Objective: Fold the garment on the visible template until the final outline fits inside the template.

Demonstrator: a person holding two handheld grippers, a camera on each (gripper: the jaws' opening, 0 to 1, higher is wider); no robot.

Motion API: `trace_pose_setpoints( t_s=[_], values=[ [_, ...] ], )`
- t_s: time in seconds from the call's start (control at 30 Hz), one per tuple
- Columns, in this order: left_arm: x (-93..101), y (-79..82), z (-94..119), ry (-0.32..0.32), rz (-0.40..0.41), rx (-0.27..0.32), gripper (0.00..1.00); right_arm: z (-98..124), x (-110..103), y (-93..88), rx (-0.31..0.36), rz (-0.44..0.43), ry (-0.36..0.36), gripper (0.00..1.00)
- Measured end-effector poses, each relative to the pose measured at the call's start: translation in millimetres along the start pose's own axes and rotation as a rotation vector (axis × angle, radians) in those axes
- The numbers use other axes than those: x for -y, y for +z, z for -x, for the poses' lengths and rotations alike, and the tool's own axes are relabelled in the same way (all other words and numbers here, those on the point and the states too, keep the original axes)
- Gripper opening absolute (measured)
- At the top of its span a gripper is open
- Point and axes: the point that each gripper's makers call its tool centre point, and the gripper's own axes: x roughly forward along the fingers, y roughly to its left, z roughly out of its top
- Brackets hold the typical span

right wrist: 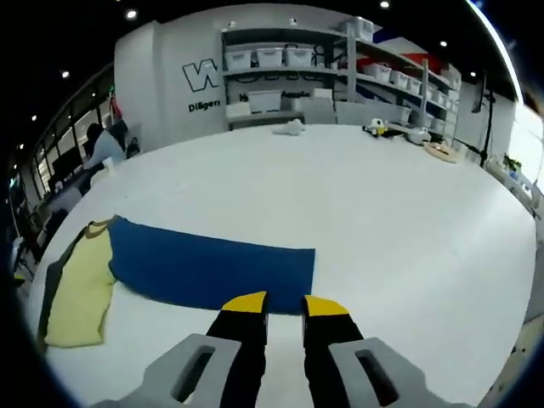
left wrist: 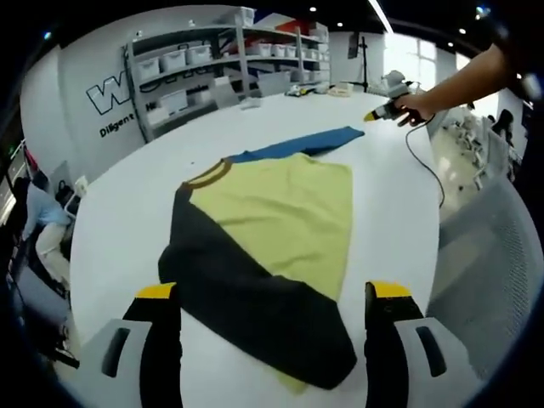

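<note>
Yellow and black, the shirt [left wrist: 263, 255] lies flat on my white tabletop [left wrist: 119, 229], collar away from me, its black sleeve crossing the front. A blue mat [right wrist: 212, 268] lies beyond it, partly under the shirt's far edge. My left tongs [left wrist: 276, 293] hang wide open above the shirt's near end, gripping nothing. My right tongs [right wrist: 285, 304] hover nearly closed, a narrow gap between the tips, just short of the mat's near edge, empty. Shelves [right wrist: 289, 68] with bins stand against the far wall.
</note>
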Motion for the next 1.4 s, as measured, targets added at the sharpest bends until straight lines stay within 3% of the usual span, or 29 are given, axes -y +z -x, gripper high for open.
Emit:
trace_pose_setpoints(
  t_s=[0.13, 0.27, 0.53, 0.7, 0.83, 0.9, 1.0, 1.23, 1.4],
  values=[
    [4.1, -6.4, 0, -0.015, -0.008, -0.007, 0.85, 4, -4, 4.4, 0.010, 0.012, 0.019, 0.11],
    [12.6, -16.2, 0, -0.049, -0.067, -0.032, 0.83, 14, -18, 11.4, 0.028, 0.062, 0.053, 0.15],
    [33.3, -35.8, 0, -0.112, -0.102, -0.064, 0.74, 28, -47, 18.9, 0.067, 0.079, 0.158, 0.38],
    [43.4, -46.7, 1, -0.151, -0.174, -0.090, 0.69, 44, -71, 21.7, 0.098, 0.121, 0.232, 0.53],
    [51.4, -56.2, 3, -0.188, -0.214, -0.107, 0.62, 57, -88, 22.4, 0.119, 0.128, 0.286, 0.62],
    [54.0, -65.5, 5, -0.205, -0.242, -0.143, 0.58, 63, -94, 21.8, 0.131, 0.150, 0.298, 0.67],
    [60.8, -74.0, 5, -0.243, -0.278, -0.164, 0.52, 70, -101, 21.5, 0.139, 0.137, 0.326, 0.69],
    [69.4, -88.4, 6, -0.296, -0.338, -0.198, 0.36, 93, -126, 18.9, 0.177, 0.245, 0.419, 0.79],
    [65.9, -95.2, 3, -0.285, -0.402, -0.216, 0.29, 111, -142, 13.1, 0.189, 0.281, 0.488, 0.83]
  ],
)
